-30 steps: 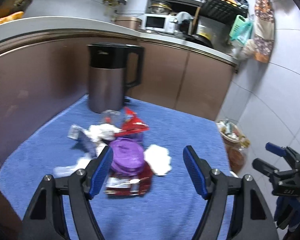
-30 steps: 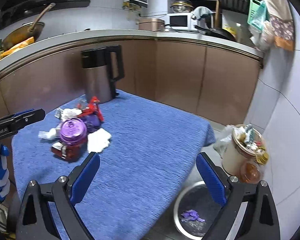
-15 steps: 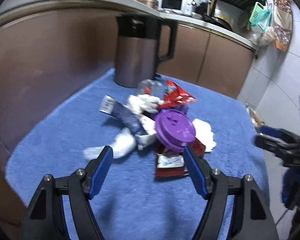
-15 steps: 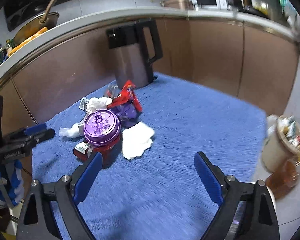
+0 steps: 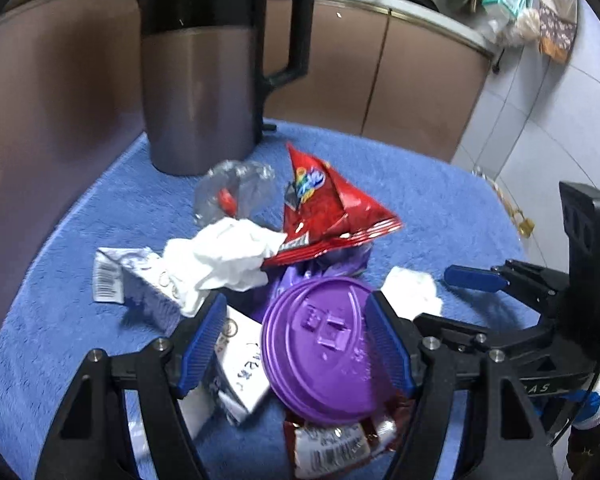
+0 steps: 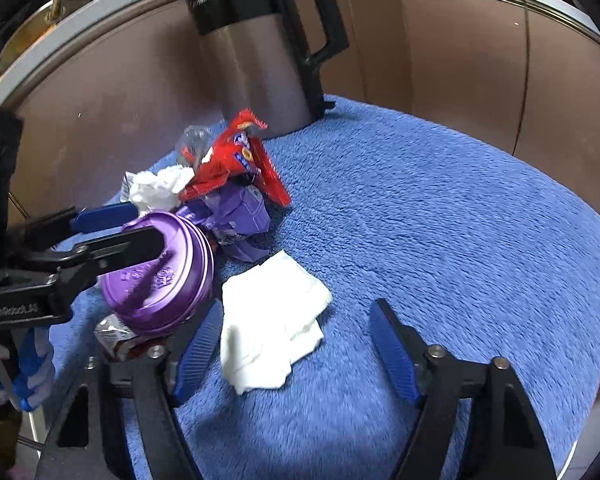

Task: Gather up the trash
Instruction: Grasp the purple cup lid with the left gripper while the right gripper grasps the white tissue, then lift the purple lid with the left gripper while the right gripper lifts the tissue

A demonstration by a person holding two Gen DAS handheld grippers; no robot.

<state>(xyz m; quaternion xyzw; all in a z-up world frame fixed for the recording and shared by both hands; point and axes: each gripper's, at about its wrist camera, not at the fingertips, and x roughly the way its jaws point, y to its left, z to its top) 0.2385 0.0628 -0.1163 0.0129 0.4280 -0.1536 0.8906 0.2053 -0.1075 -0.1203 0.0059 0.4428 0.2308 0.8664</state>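
A heap of trash lies on the blue towel-covered table (image 5: 440,208). It holds a purple round lid (image 5: 324,348) on a red wrapper (image 5: 332,444), a red snack bag (image 5: 328,216), crumpled white tissue (image 5: 224,260), a small purple-white carton (image 5: 140,284) and a clear plastic piece (image 5: 232,192). My left gripper (image 5: 296,348) is open, with its fingers on either side of the purple lid (image 6: 160,272). My right gripper (image 6: 296,348) is open, low over a flat white tissue (image 6: 272,324) lying to the right of the heap.
A tall brown and black kettle (image 5: 204,72) stands at the back of the table, just behind the heap; it also shows in the right wrist view (image 6: 268,48). Brown cabinet fronts (image 6: 460,60) run behind. The towel (image 6: 460,240) stretches right of the heap.
Both grippers have moved forward and down to the heap. The left one now straddles the purple lid and the right one now hangs over the flat white tissue.
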